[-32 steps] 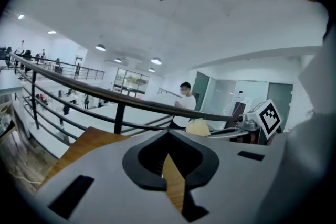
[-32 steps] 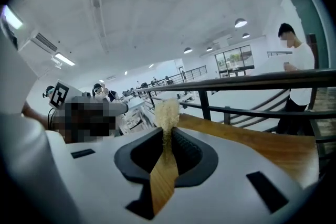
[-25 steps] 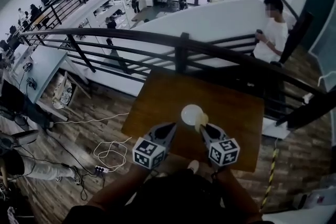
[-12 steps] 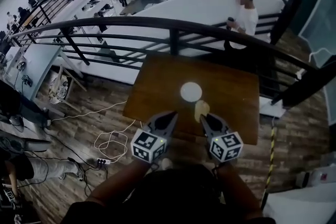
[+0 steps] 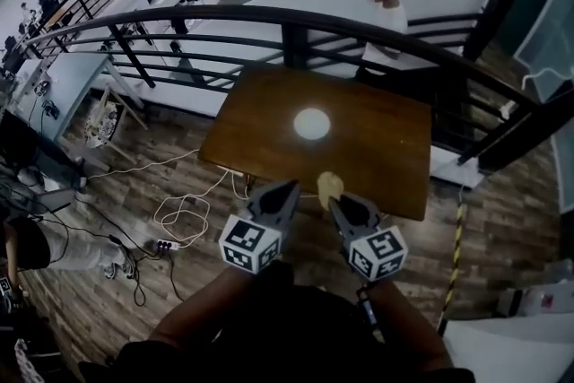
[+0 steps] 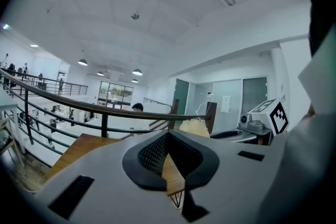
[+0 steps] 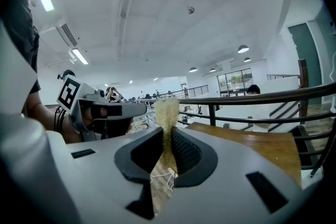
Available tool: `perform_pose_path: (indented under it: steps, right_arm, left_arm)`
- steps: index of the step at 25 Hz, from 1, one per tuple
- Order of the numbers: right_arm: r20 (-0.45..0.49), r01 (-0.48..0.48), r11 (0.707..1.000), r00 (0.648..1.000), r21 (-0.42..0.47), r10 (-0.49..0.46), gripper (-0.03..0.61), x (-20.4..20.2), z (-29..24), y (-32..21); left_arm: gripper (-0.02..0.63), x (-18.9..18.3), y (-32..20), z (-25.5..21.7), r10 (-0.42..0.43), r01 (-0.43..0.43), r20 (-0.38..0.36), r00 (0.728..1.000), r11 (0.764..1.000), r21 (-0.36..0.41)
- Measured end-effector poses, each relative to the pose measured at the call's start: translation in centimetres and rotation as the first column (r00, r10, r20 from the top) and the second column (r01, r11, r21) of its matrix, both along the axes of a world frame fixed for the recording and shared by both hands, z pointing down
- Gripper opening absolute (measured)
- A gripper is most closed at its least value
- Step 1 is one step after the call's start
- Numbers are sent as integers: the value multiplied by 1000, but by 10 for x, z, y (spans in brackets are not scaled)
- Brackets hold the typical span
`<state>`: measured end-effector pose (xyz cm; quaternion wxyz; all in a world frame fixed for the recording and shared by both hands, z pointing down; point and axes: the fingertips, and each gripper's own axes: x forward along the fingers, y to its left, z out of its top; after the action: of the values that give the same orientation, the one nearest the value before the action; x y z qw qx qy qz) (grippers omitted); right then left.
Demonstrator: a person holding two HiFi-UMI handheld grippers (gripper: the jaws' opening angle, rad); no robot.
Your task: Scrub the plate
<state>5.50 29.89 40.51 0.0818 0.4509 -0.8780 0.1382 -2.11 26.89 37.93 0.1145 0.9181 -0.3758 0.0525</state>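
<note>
A white plate [image 5: 311, 123] lies on the brown wooden table [image 5: 386, 159], about in its middle. Both grippers are held side by side at the table's near edge, well short of the plate. My right gripper [image 5: 333, 201] [image 7: 168, 136] is shut on a pale yellow scrubbing pad [image 5: 329, 185] [image 7: 167, 113], which sticks up out of its jaws. The left gripper [image 5: 291, 185] [image 6: 169, 138] is shut with nothing in it. In the left gripper view the pad [image 6: 195, 126] shows just beyond the jaws, with the right gripper's marker cube [image 6: 274, 116] beside it.
A dark metal railing [image 5: 296, 21] runs along the table's far side, and a person [image 5: 384, 13] stands behind it. White cables [image 5: 182, 215] and a power strip [image 5: 163, 245] lie on the wood floor left of the table. A lower floor opens beyond the railing.
Both grippers have drawn back from the plate to the table's near edge. The pad, which was at the plate's rim, has come away with the right gripper.
</note>
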Motion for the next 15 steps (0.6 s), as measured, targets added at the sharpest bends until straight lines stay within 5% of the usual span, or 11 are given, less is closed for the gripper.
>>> perform_pose_path:
  steps: [7,15]
  right_arm:
    - [0,25,1000,1000,-6,-25,52,46,6,84]
    - [2,39,999,999,17,-39,52,48,-5,134]
  left_arm:
    - [11,52,88,11,-4,4,2,1000,1000,-20]
    - [11,50,143,4,-25,25,-7,1000,1000,-18]
